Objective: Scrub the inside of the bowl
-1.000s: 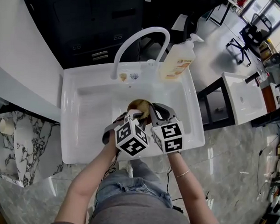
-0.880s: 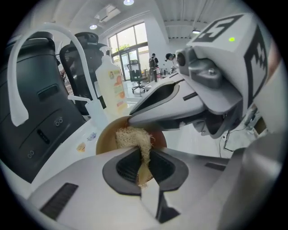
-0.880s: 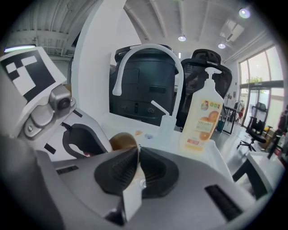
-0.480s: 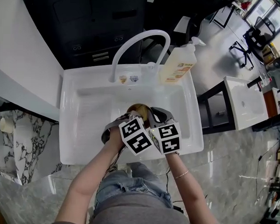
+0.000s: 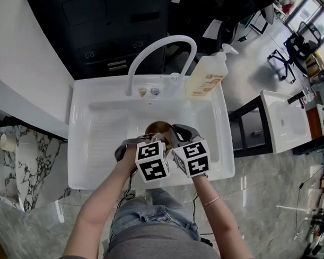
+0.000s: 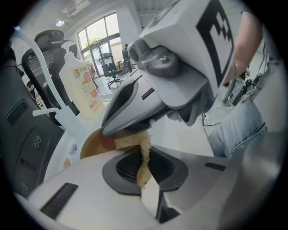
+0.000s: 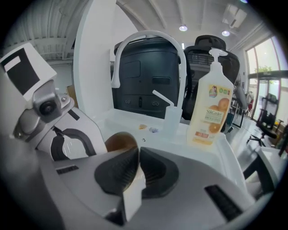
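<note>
From the head view, the brown bowl sits low in the white sink, in front of the faucet. Both tools crowd over it. The left gripper and right gripper have their marker cubes almost touching. That closeness is my first worry: one hard stroke could knock one tool against the other. Two small stickers on the sink's back wall are too small to read.

In the left gripper view, the jaws are pinched tight on a thin edge of a tan scrub pad, which rises toward the bowl's inside. With so little pad in the grip, a firm rub might drag it free or fold it over. The other tool's jaw tips lie right at the bowl's rim just above the pad. The soap bottle shows an orange picture here, but no writing I can read.

In the right gripper view, the jaws are nearly together, clamped on what looks like the bowl's rim, with the bowl just beyond them. A rim-only hold seems the weak point. Sideways scrubbing pressure could twist the bowl out and drop it clattering into the basin. The pump bottle's label shows orange slices and a word that seems to end in "Garden". The smaller print is beyond me.
</note>
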### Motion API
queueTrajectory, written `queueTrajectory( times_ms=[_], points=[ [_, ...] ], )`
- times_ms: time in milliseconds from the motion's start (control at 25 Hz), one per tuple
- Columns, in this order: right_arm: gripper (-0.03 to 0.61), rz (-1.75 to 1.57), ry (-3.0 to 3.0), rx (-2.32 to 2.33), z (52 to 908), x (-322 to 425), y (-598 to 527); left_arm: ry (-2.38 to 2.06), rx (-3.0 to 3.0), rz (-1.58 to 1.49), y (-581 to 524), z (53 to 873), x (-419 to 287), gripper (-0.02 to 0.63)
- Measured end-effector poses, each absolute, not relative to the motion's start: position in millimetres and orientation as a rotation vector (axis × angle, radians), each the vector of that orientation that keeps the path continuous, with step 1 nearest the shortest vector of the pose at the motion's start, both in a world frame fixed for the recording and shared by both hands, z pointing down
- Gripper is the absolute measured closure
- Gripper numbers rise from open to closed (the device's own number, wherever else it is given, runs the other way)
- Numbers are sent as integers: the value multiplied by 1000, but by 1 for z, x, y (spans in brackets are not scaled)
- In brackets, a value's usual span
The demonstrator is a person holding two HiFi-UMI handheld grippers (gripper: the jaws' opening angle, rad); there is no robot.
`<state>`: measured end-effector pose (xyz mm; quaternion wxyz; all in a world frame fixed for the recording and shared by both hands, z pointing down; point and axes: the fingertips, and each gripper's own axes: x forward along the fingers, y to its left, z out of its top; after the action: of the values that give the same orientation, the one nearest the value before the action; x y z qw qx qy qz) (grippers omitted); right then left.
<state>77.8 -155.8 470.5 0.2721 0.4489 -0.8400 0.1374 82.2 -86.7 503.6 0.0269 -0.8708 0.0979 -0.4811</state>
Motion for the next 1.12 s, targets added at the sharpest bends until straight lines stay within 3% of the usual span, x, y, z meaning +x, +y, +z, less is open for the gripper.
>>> queueTrajectory(
  times_ms=[1120],
  points=[
    [554, 470, -2280, 1232, 478, 81, -164, 112, -2949, -1369, -46, 470, 52, 569]
  ],
)
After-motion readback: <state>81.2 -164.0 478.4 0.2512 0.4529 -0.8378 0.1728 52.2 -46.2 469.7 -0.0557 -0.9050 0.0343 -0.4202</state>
